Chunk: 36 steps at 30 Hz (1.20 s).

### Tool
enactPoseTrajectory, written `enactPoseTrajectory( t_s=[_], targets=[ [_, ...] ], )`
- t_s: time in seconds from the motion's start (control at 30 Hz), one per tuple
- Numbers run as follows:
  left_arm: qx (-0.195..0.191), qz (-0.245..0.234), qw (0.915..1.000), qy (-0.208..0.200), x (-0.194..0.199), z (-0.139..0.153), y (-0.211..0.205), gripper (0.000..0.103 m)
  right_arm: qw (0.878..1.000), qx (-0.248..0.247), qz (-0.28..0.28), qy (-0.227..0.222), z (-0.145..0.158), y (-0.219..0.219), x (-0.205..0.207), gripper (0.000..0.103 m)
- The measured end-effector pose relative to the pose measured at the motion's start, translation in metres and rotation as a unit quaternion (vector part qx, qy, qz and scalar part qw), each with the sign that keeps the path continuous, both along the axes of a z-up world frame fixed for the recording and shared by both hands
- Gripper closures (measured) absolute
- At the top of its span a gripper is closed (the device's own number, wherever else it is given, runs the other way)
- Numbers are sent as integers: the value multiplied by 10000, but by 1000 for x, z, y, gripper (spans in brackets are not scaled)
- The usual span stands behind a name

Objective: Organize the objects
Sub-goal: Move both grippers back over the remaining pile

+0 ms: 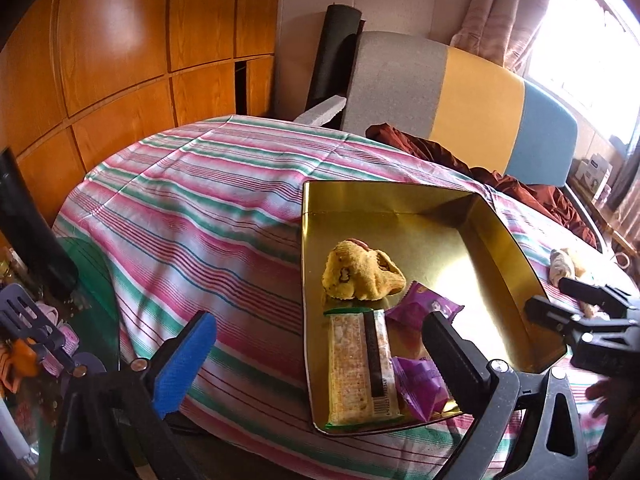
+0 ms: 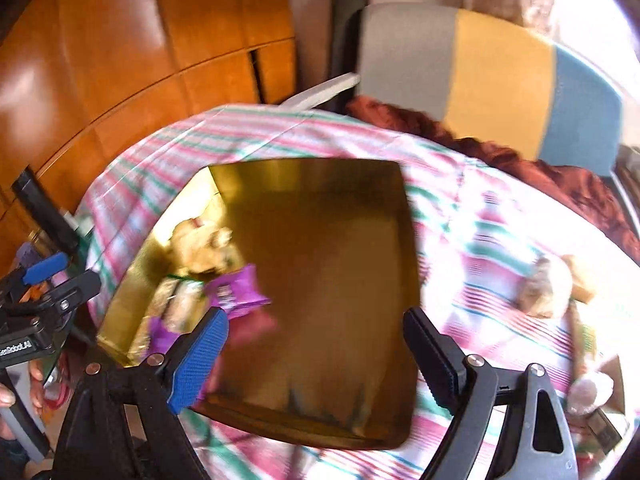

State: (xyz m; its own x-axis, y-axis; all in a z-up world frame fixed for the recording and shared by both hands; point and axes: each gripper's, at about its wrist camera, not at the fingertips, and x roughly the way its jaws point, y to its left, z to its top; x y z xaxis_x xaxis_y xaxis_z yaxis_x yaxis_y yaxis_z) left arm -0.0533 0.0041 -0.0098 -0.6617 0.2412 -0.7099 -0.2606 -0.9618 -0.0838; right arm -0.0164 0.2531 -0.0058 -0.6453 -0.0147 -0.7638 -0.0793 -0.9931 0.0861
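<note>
A gold metal tin [image 1: 508, 264] lies on the striped tablecloth [image 1: 208, 208]. In it are a yellow knitted cloth [image 1: 360, 276], a long cracker pack [image 1: 360, 368] and two purple snack packets [image 1: 420, 308]. My left gripper [image 1: 320, 356] stands open at the tin's near left corner, nothing between its fingers. The right wrist view is blurred: my right gripper [image 2: 316, 348] is open above the tin [image 2: 320, 320], nothing in it, and a purple packet [image 2: 236, 292] lies just beyond its blue pad. The right gripper also shows at the tin's right edge [image 1: 560, 300].
More snack items [image 2: 548, 284] lie on the cloth to the right of the tin, with a pale round one [image 2: 592, 388] near the front. A striped chair back [image 1: 460, 100] and dark red fabric [image 1: 520, 184] stand behind the table. Cluttered items [image 1: 36, 332] sit at the left edge.
</note>
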Motion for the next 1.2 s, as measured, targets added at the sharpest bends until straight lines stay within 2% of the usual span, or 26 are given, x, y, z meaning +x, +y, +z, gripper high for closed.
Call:
enactPoseTrajectory(
  t_s=[0.23,0.4,0.57,0.73,0.83,0.93,1.1,1.2],
  targets=[
    [-139,-360,9992,120,8,5,23,0,9950,-18,-993,-61,0,76,37,12],
    [-150,-673,9975,168,13,7,43,0,9831,-40,-1813,-261,-6,136,69,12],
    [-217,-944,9947,348,18,13,63,0,9622,-240,-2702,-239,-1,198,114,12],
    [-152,-1357,9899,384,21,21,88,0,9259,-611,-3728,-34,9,258,168,12],
    [-166,-1657,9853,372,27,25,109,0,9039,-836,-4194,56,9,283,195,12],
    [-176,-2012,9785,423,35,31,135,0,8883,-1139,-4448,135,4,299,212,12],
    [-208,-2630,9634,468,50,40,185,0,8740,-1872,-4466,400,-11,309,222,12],
    [-180,-3070,9508,381,62,40,218,0,8717,-1913,-4473,590,-9,308,225,12]
  ],
)
